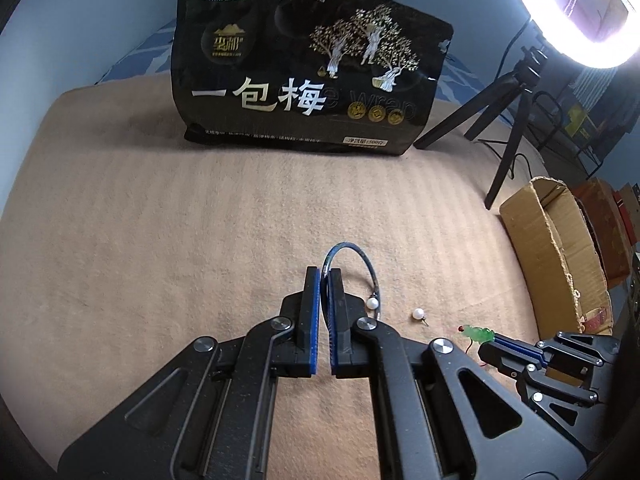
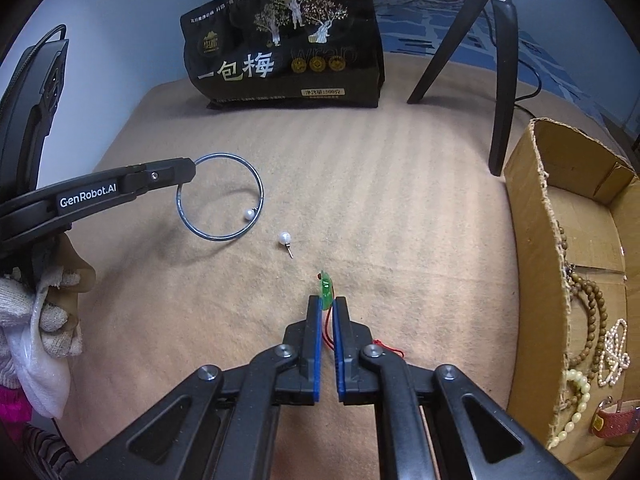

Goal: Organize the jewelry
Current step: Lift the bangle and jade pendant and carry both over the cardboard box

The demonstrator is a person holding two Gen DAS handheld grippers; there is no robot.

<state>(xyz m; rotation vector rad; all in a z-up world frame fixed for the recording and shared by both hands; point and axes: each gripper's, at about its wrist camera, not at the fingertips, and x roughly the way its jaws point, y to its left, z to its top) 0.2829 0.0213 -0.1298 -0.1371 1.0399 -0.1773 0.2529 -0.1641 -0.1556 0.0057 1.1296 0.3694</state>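
Both grippers hold jewelry, ready to carry it to the box.

Left wrist view: left gripper (image 1: 324, 276) jaws pinch the bangle (image 1: 352, 258) above the blanket (image 1: 160, 220).
Right wrist view: right gripper (image 2: 327, 304) jaws clamp the green pendant (image 2: 326, 286); next, probably swing to the cardboard box (image 2: 532, 264), leaving the pearl earring (image 2: 284, 237).

Loose pearl (image 2: 283, 237) between bangle (image 2: 219, 196) and cardboard box (image 2: 536, 264).

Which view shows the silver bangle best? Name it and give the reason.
The right wrist view: the whole bangle shows as a full ring, with its pearl end. In the left wrist view, the left gripper hides part of it.
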